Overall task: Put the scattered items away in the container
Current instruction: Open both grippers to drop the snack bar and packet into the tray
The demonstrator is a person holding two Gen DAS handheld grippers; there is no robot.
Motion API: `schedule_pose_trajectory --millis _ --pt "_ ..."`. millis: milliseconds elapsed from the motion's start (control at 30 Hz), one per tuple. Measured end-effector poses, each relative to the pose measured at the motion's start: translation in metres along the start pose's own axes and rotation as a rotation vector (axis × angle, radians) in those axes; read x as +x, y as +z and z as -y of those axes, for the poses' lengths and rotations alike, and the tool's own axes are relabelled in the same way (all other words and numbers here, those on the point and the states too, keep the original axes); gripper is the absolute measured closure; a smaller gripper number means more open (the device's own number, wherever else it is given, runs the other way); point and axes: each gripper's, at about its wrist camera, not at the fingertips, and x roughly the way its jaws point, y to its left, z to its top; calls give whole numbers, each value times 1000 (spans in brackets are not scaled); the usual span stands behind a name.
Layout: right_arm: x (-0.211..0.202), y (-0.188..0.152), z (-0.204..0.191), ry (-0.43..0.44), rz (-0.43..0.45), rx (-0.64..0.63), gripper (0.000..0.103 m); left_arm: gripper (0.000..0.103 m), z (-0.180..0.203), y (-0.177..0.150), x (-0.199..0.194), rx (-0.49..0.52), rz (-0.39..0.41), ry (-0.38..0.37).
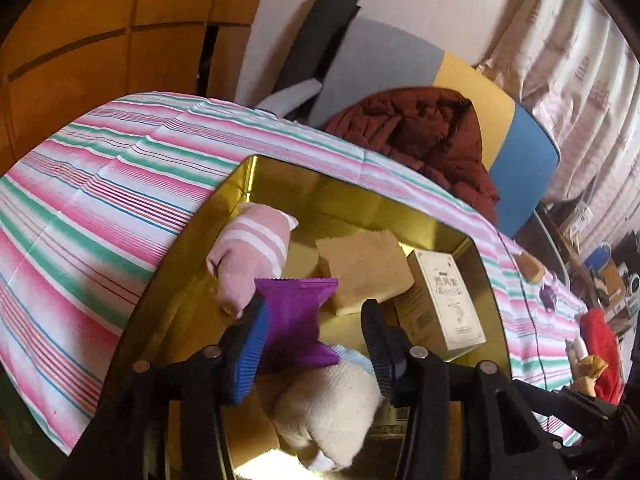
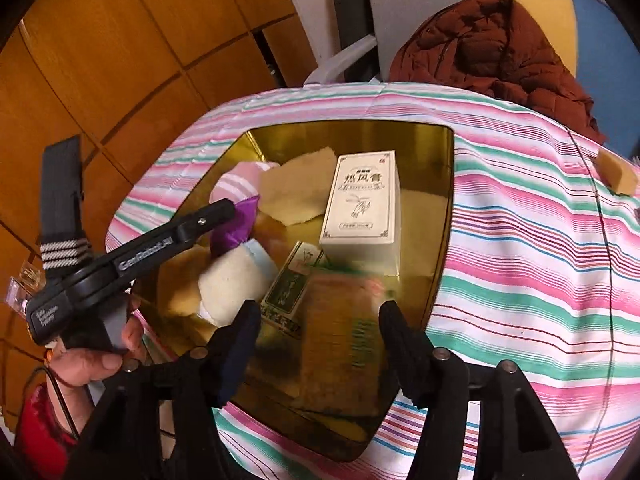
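The gold tin (image 2: 442, 200) sits on the striped cloth (image 2: 520, 280), and already inside it lie a pink sock (image 1: 252, 256), a tan cloth (image 1: 360, 264), a white box (image 2: 364, 208), a green box (image 2: 290, 284) and a fluffy cream roll (image 1: 332, 408). The left gripper (image 1: 316, 352) hangs over the tin with its jaws apart — the purple packet (image 1: 296, 320) leans on one blue pad (image 1: 252, 356), but the other pad is off it. The right gripper (image 2: 316, 348) is over the near end of the tin, jaws apart too, with a blurry brown-and-green pack (image 2: 340, 320) between them and not squeezed — one small tan block (image 2: 618, 178) waits on the cloth outside the tin.
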Motion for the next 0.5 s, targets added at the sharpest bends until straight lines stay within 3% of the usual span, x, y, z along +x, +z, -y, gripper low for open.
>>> schedule_pose_trajectory --millis 200,500 --pt "-17 -4 8 5 52 22 41 55 6 -4 -16 -46 43 -34" --pt "-48 -7 42 -52 120 70 40 55 49 -16 -23 5 30 -128"
